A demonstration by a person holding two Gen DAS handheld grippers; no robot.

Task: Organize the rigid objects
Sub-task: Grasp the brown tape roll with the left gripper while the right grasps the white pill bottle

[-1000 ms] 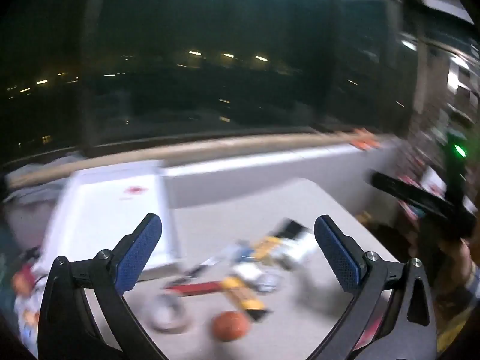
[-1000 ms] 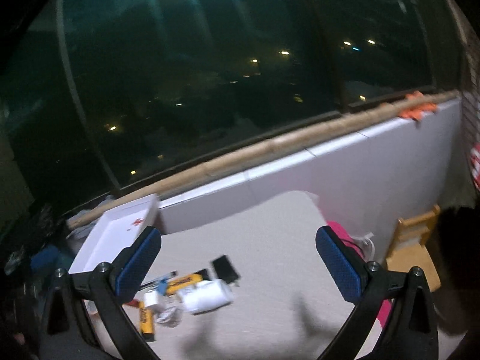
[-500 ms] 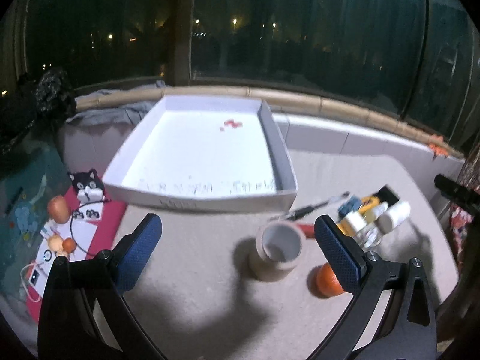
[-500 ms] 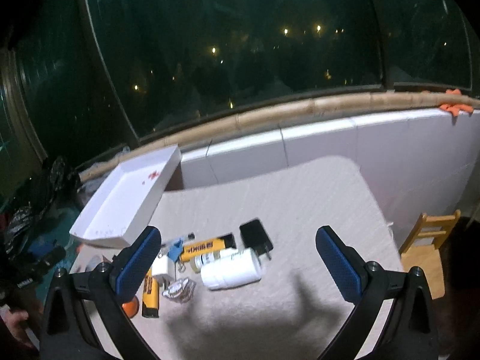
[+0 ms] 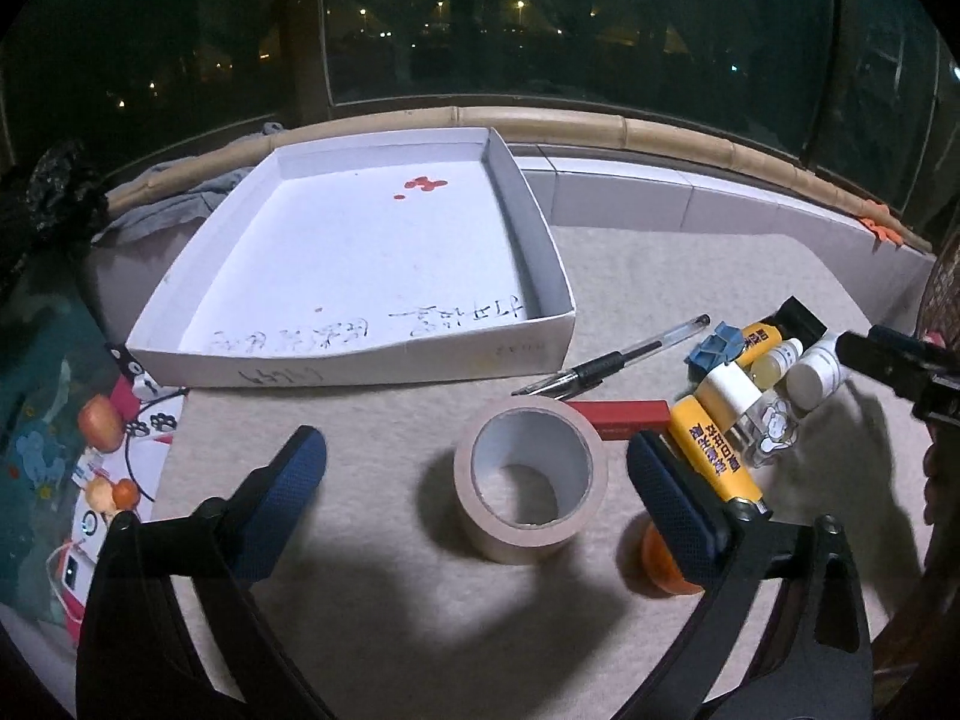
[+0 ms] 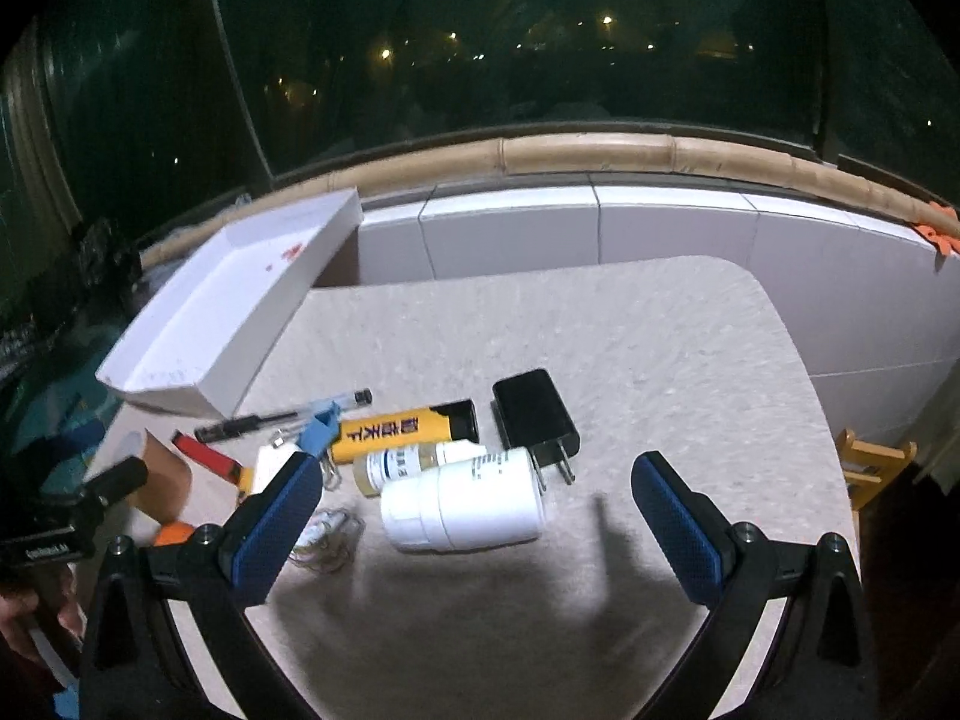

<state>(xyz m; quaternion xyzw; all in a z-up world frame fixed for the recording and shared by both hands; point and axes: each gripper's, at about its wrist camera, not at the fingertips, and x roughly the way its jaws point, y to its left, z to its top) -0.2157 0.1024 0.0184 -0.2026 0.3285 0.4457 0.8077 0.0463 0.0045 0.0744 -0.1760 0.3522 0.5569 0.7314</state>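
Beige tape roll [image 5: 531,483] stands on the desk [image 5: 660,276] between the spread, slowly closing pads of the left tool [image 5: 474,495], untouched; it should straddle the rim squarely. Right tool [image 6: 477,522] gapes, empty.

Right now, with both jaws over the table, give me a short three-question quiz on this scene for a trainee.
1. True or false: the shallow white cardboard tray already holds objects.
2. What lies between the left gripper jaws? A) beige roll of tape B) black ballpoint pen C) black plug-in charger
3. Fill in: the white plastic bottle in front of the right gripper lies on its ____.

Key: 1 false, only red marks and handwriting show inside. 2 A; the jaws are closing but do not touch it. 3 side.
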